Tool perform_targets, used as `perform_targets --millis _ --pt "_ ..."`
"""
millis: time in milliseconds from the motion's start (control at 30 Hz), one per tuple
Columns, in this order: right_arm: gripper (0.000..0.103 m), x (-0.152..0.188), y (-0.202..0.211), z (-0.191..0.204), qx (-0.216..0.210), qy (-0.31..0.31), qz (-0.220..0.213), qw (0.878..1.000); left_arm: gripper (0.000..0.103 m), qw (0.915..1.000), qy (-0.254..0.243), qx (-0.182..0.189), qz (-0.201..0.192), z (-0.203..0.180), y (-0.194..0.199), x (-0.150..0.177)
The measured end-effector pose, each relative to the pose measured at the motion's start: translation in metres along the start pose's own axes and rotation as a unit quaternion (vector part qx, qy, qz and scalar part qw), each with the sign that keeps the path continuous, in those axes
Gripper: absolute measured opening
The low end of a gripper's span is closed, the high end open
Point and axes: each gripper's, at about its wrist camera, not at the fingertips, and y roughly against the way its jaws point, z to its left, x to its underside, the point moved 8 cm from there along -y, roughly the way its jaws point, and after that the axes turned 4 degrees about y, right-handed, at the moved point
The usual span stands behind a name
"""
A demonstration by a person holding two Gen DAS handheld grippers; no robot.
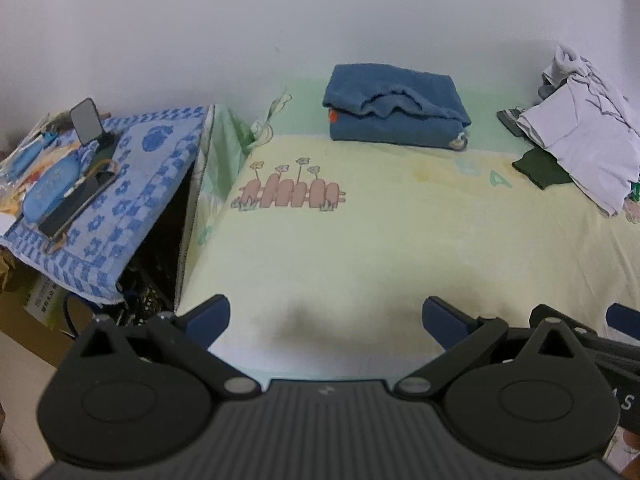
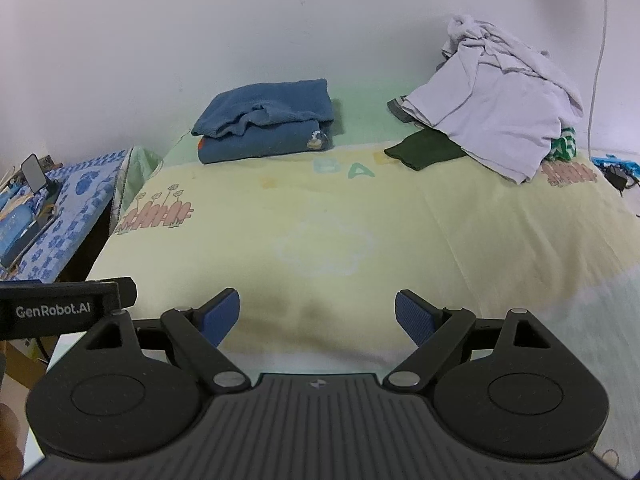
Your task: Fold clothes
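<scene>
left gripper [image 1: 326, 322] low over the near edge of the bed [image 1: 360, 240], jaws spread wide, nothing between the blue pads [image 1: 210, 320]. right gripper [image 2: 317, 316] likewise spread apart and empty, hovering over the same near edge, just beside the left one.

in the left wrist view: clothes pile [image 1: 580, 136] far off at 2 o'clock, well apart from the fingers, heaped loosely near the wall [image 1: 280, 20], pale lilac shirt [image 1: 588, 148] on top, dark green piece [image 1: 540, 166] poking out at its near-left edge. folded blue towel [image 1: 396, 106] at 12 o'clock, up by the wall, also well apart. side table [image 1: 132, 184] under a blue patterned cloth at 10 o'clock, with a phone [image 1: 86, 120] propped upright on it.

in the right wrist view: pile [image 2: 496, 116] at 1 o'clock, far from the gripper, a green-and-white striped bit [image 2: 564, 146] showing under its right side. towel [image 2: 266, 120] at 11 o'clock. white cable [image 2: 598, 60] hanging down the wall at 2 o'clock.

writing: "GenRobot.AI" in white on the black body of the left gripper [image 2: 56, 310], seen at 9 o'clock in the right wrist view. pale letters printed on the sheet near the towel, "B A" legible [image 2: 348, 168], the rest too faint. fence-and-flowers print [image 2: 158, 210] on the sheet's left part. text on a box under the table too small to read.
</scene>
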Motion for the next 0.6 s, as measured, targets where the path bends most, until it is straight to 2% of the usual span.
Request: perform_targets --millis 600 --pt "0.087 0.004 0.009 -0.002 0.005 0.004 -0.008 1.000 0.102 0.9999 -0.004 -0.004 0.009 -0.002 0.005 0.011"
